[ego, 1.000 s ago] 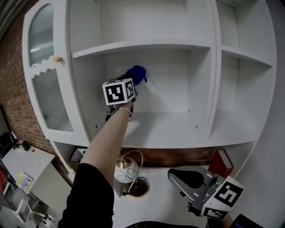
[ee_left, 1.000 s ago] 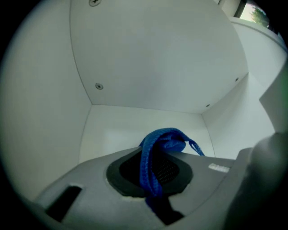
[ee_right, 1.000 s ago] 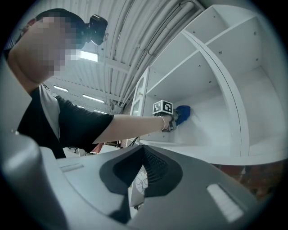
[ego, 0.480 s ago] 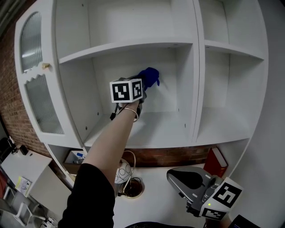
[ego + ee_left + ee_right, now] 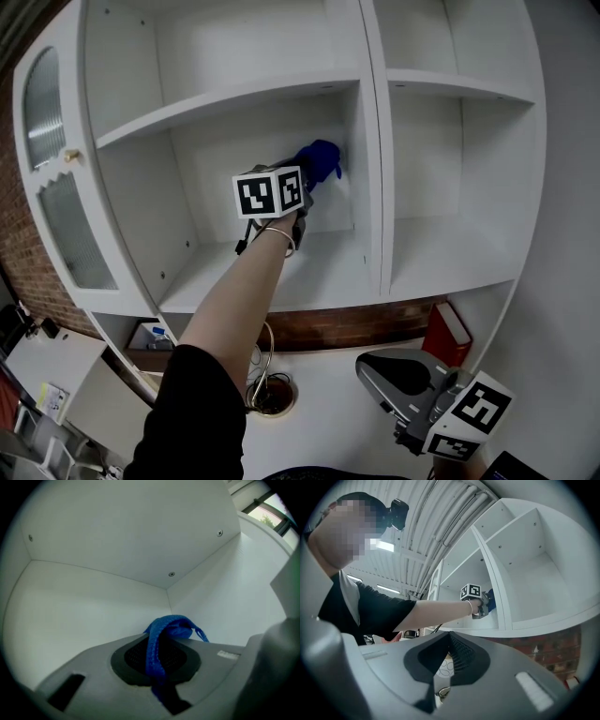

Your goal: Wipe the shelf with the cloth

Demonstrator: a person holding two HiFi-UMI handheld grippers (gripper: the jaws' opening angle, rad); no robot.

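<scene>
In the head view, much of the left gripper (image 5: 310,181) is hidden behind its own marker cube (image 5: 272,193) and the hand that holds it. The right gripper (image 5: 368,373) is cut off by the lower edge of that view. A red book (image 5: 450,334) is partly tucked beneath the white cabinet (image 5: 375,141), and a round wire-framed object (image 5: 270,392) on the bench (image 5: 328,412) is half covered by the outstretched forearm (image 5: 234,300), so it cannot be named more closely.

In the left gripper view, the jaws of the left gripper (image 5: 158,667) are seen clamped on a blue cloth (image 5: 165,630). One strip is pinched between the dark pads and the rest is bunched past the tips. The cloth (image 5: 319,160) is held above the shelf (image 5: 319,272), up in the rear right corner of the middle compartment (where the back wall meets the upright divider (image 5: 370,159)). Whether it touches the wall cannot be told.

The jaws of the right gripper (image 5: 450,644) are seen pressed together with nothing between them.

A small pale label (image 5: 229,655) is borne on the left gripper, with print too blurred to be read. Only black-and-white square markers are carried by the cubes.
</scene>
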